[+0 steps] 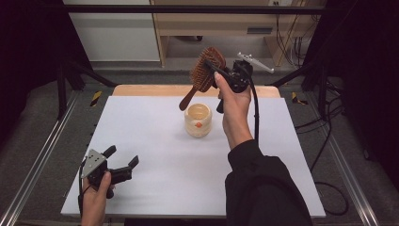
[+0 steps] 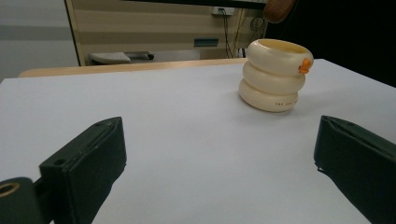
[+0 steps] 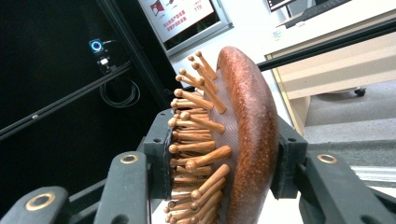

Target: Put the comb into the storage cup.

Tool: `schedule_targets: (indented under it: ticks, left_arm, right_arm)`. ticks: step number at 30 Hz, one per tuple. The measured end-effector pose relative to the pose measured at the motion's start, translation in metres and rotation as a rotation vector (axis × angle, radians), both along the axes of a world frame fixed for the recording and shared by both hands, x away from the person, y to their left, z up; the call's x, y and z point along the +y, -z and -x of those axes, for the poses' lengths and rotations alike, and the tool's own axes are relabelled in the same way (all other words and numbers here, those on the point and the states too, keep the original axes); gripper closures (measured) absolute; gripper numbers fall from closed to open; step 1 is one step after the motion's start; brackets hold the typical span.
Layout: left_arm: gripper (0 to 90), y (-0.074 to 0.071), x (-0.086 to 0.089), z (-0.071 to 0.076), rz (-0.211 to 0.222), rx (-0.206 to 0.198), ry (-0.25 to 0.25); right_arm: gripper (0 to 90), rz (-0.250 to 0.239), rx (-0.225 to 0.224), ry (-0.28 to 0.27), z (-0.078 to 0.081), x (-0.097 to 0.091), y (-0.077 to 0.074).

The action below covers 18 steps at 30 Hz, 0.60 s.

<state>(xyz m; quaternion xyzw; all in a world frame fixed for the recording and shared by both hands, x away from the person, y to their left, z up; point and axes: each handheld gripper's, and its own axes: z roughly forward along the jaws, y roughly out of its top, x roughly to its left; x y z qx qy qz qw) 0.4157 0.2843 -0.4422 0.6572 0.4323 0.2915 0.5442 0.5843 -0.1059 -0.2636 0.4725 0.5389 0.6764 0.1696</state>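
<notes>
A brown wooden hairbrush [image 1: 205,70] hangs in the air, its handle pointing down toward a cream ringed cup [image 1: 197,119] with an orange dot that stands mid-table. My right gripper [image 1: 217,70] is shut on the brush head; in the right gripper view the jaws press the hairbrush [image 3: 233,140] between bristle side and back. My left gripper [image 1: 123,160] rests open near the table's front left corner, holding nothing. From the left gripper view, the cup [image 2: 273,74] stands ahead to the right, well beyond the spread jaws.
The white table top [image 1: 155,141] ends at a wooden strip along the far edge. Metal frame rails run down both sides. A cabinet and cables lie on the floor beyond the table.
</notes>
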Motion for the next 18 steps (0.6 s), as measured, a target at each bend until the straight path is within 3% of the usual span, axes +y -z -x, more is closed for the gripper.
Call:
schedule_targets:
  ticks: [18]
  left_arm:
    - [2.1,0.0,0.0,0.0,0.0,0.001,0.0]
  right_arm:
    - [51.9,0.006,0.001,0.022,0.0,-0.013,-0.002]
